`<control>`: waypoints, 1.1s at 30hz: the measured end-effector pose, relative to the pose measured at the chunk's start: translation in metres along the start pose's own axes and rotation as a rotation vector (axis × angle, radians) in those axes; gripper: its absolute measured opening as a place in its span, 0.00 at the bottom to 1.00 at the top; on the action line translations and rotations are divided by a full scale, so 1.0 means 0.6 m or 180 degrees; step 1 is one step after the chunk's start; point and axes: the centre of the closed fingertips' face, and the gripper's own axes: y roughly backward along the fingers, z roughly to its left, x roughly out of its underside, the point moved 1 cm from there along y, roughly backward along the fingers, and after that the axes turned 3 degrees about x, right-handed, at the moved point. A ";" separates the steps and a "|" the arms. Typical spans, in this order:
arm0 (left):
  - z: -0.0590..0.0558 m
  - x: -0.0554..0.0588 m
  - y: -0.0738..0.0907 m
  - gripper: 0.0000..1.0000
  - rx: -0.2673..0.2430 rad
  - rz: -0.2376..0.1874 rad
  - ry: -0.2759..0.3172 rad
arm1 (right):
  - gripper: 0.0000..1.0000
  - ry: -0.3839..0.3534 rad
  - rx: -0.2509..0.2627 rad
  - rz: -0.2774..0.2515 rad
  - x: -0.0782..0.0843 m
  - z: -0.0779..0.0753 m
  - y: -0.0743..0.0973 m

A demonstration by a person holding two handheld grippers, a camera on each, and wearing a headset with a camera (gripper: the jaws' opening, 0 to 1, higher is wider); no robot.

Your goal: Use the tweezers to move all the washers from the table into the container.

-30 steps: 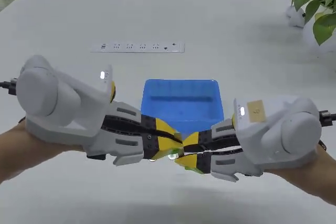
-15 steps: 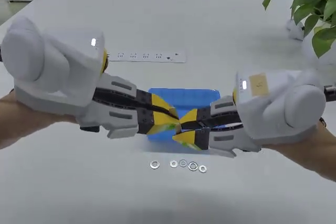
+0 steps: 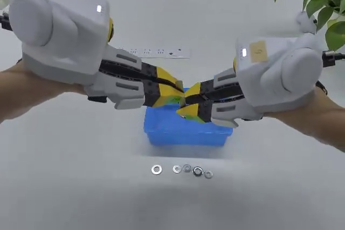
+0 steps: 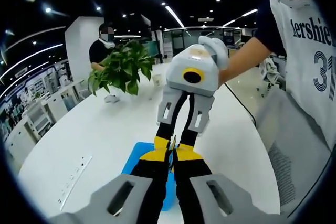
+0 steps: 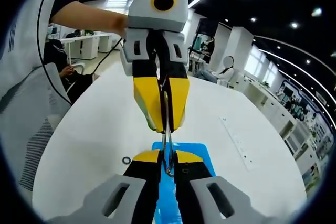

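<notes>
Those washers [image 3: 187, 169] are tiny flat metal rings, so I'd guess they're light, hard and pretty slick. They lie dead flat on the table [image 3: 64, 187] with nothing to get under. Best bet is probably to pinch one across its band, with one tip through the hole and one outside. Squeeze too hard and I'd expect it to ping away. The tweezers [image 5: 167, 142] look thin and springy, so they'd want holding around the middle of the legs, leaving the points free.

Five washers sit in a loose row just in front of the container [image 3: 183, 134], on the person's side of it. Its inside is mostly hidden behind the grippers, so I can't say if anything's in there.

The left gripper [image 3: 179, 96] and right gripper [image 3: 184, 108] meet nose to nose above the container's near edge, well clear of the washers down on the table. In the right gripper view both sets of jaws look clamped on the tweezers, one toward each end.
</notes>
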 end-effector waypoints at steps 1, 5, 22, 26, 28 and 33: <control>0.006 0.006 -0.003 0.07 0.0010 0.0012 0.0010 | 0.10 -0.0016 -0.0004 0.0009 0.004 -0.002 -0.004; 0.027 0.029 -0.013 0.07 0.0040 -0.0023 0.0166 | 0.10 -0.0070 0.0001 0.0043 0.023 -0.012 -0.022; 0.051 0.095 -0.041 0.07 0.0151 0.0131 0.0357 | 0.10 -0.0271 -0.0091 0.0208 0.080 -0.019 -0.074; 0.050 0.099 -0.045 0.07 0.0143 0.0177 0.0341 | 0.10 -0.0307 -0.0097 0.0236 0.084 -0.018 -0.077; 0.050 0.101 -0.045 0.07 0.0139 0.0182 0.0360 | 0.10 -0.0326 -0.0100 0.0250 0.087 -0.019 -0.078; 0.050 0.110 -0.044 0.07 0.0128 0.0198 0.0409 | 0.10 -0.0334 -0.0110 0.0297 0.095 -0.018 -0.081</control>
